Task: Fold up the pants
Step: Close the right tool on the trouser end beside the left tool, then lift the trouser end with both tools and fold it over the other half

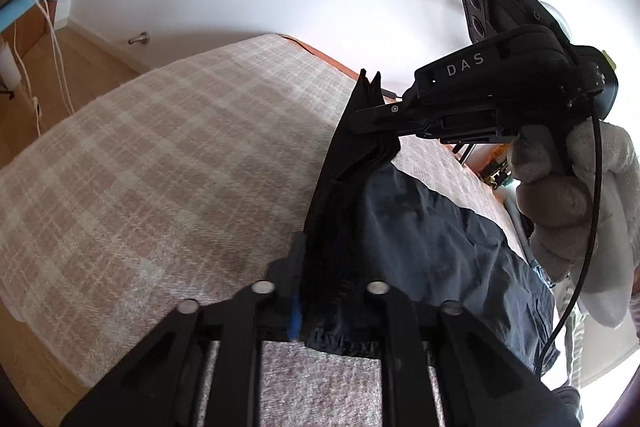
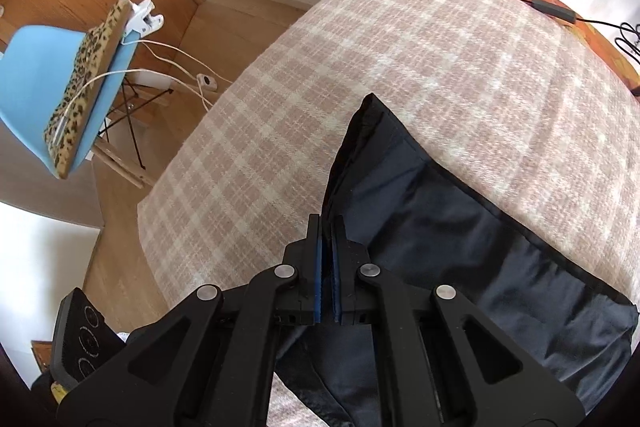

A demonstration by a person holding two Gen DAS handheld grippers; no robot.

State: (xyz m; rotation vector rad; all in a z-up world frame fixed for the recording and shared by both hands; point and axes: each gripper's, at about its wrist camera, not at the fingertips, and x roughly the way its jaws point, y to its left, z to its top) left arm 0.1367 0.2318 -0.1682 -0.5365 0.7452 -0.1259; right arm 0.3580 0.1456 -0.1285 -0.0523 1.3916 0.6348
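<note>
Pants (image 2: 440, 227) hang pinched along one edge btwn both claws, left claw (image 1: 320, 291) and right claw (image 2: 328, 267) each clamped on fabric, w/ the rest draped below/right of them onto the plaid bed (image 2: 400, 47), prob. lifted taut to lay a fold.

Left gripper (image 1: 320, 291) and right gripper (image 2: 328, 259) both clamped closed.

Pants (image 2: 460, 227) on blanket (image 2: 400, 67) (chair (image 2: 40, 75) stands left).
</note>
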